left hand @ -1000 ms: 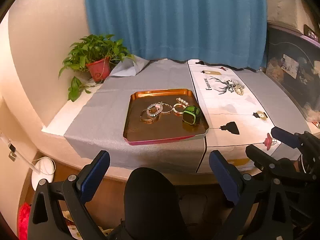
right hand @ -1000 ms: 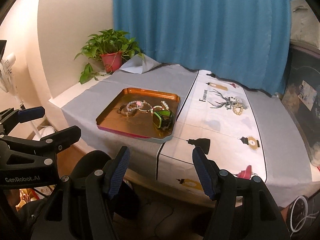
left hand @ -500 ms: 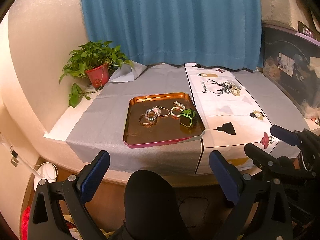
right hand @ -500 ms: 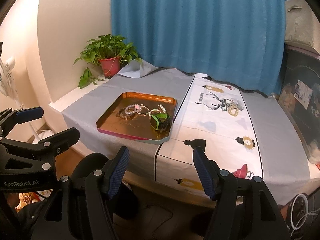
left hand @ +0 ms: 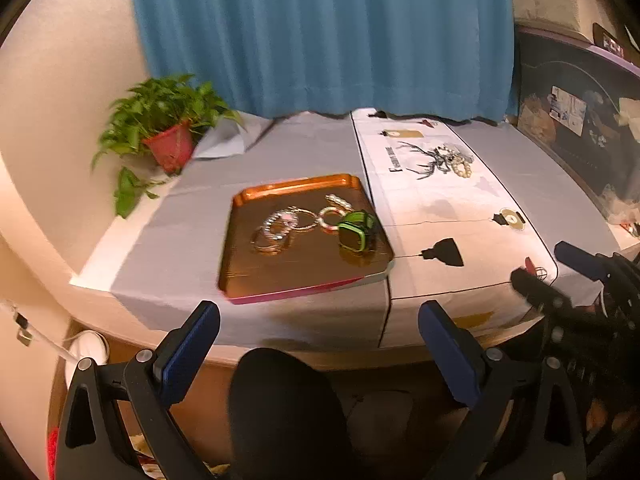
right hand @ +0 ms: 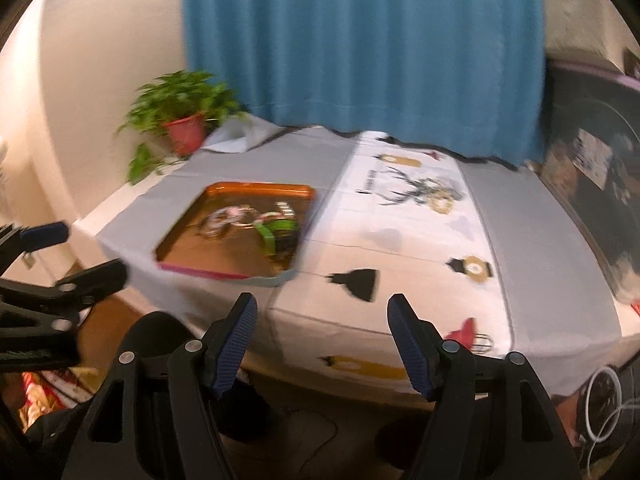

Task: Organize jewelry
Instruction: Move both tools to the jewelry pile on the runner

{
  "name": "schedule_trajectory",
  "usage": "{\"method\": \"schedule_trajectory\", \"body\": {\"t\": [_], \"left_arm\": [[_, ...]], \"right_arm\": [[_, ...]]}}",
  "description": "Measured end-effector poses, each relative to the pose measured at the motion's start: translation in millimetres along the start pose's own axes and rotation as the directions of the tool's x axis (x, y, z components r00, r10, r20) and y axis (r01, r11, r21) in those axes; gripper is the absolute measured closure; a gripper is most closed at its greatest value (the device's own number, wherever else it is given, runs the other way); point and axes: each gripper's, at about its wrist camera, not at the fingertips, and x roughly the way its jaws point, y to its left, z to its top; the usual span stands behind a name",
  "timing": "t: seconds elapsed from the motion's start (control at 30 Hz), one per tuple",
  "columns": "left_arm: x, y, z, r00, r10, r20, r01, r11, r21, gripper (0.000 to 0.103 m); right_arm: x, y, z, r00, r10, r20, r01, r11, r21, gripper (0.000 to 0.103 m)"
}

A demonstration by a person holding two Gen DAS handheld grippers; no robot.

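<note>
A copper tray (left hand: 248, 272) sits on the grey-covered table and holds several bracelets (left hand: 280, 224) and a green watch (left hand: 354, 232). More jewelry lies in a small pile (left hand: 452, 162) on the white printed runner (left hand: 436, 208), far right of the tray. My left gripper (left hand: 319, 316) hangs open in front of the table's near edge, short of the tray, with nothing between its fingers. My right gripper (right hand: 322, 306) is open too, before the runner's front end, also with nothing in it. In the right wrist view the tray (right hand: 188, 256), the watch (right hand: 276, 236) and the pile (right hand: 440, 200) are blurred.
A potted plant (left hand: 164, 136) stands at the table's far left corner, with a blue curtain (left hand: 320, 36) behind the table. A dark cabinet (left hand: 576, 132) lines the right side. A person's dark knee (left hand: 280, 408) is below the table edge. A white fan base (left hand: 90, 350) is on the floor.
Both grippers have slid sideways, so the table and tray sit a little further left in each view, now blurred. The jaws stand about as wide as before. Nothing has been picked up.
</note>
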Motion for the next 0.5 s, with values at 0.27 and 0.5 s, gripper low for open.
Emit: {"method": "schedule_trajectory", "body": {"t": [0.27,0.5], "left_arm": [[55.2,-30.8,44.8,0.998,-0.027,-0.05,0.029,0.999,0.032,0.004],[138.1,-71.2,128.0,0.987,-0.143,-0.066,0.144,0.989,0.015,0.004]], "right_arm": [[65.1,-105.5,30.0,0.99,-0.134,-0.045,0.139,0.981,0.138,0.033],[164.5,-188.6,71.1,0.981,-0.156,-0.111,0.177,0.96,0.215,0.033]]}}
